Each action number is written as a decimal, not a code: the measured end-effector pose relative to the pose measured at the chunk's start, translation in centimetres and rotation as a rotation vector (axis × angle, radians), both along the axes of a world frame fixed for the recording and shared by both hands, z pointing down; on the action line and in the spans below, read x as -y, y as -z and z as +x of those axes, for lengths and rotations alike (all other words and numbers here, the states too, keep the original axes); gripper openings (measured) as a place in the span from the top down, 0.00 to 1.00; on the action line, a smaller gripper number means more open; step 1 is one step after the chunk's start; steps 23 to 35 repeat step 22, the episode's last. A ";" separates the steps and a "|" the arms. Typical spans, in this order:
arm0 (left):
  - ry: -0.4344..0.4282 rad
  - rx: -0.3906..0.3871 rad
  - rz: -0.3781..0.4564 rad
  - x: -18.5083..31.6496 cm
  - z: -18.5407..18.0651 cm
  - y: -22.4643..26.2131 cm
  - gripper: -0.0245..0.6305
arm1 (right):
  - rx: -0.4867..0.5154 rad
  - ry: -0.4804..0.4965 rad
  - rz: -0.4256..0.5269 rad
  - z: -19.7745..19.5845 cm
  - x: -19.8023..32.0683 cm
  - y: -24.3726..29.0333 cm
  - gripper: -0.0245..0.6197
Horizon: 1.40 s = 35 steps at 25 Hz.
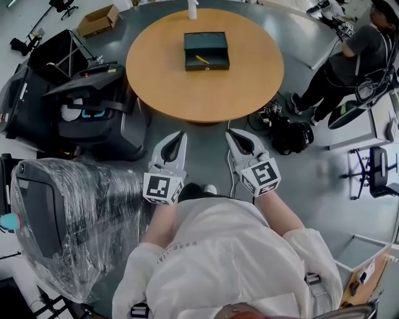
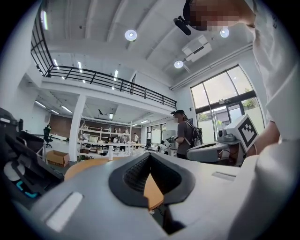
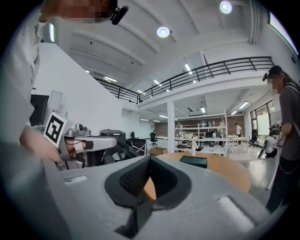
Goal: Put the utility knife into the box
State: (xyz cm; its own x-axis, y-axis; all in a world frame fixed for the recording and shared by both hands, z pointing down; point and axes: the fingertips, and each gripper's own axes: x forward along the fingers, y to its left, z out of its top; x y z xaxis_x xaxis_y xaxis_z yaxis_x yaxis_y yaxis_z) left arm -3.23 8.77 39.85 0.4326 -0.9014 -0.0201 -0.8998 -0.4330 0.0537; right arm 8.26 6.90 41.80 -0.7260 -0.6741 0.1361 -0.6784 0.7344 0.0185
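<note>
A dark open box point(image 1: 206, 50) sits on the far half of the round wooden table point(image 1: 187, 87). A yellow utility knife point(image 1: 202, 60) lies inside it. My left gripper point(image 1: 176, 138) and right gripper point(image 1: 234, 135) hang side by side over the floor, short of the table's near edge. Both are shut with nothing between the fingers. In the right gripper view the box point(image 3: 194, 161) shows on the tabletop beyond my shut right gripper point(image 3: 150, 161). The left gripper view shows my shut left gripper point(image 2: 150, 157) and a strip of table point(image 2: 86, 166), with no box.
A white bottle point(image 1: 192, 9) stands at the table's far edge. Black cases point(image 1: 93, 106) and a plastic-wrapped machine point(image 1: 68, 218) crowd the left. A person point(image 1: 349, 62) stands at the right, with bags and cables point(image 1: 290, 134) on the floor by the table.
</note>
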 end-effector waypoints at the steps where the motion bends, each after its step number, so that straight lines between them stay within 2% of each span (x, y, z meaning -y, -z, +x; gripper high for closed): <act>1: 0.002 0.002 0.002 -0.1 0.0 0.1 0.94 | 0.004 0.002 0.002 -0.1 -0.2 0.1 0.98; 12: 0.001 0.005 0.002 -1.1 0.1 -0.3 0.94 | 0.015 0.003 0.029 -0.1 -0.8 0.7 0.98; 18: -0.047 0.043 0.008 -1.3 0.8 -0.4 0.94 | 0.009 -0.002 0.024 0.0 -0.8 0.3 0.98; 35: -0.044 0.029 0.001 -1.0 0.7 -0.4 0.94 | 0.011 -0.003 0.016 -0.1 -0.7 0.3 0.98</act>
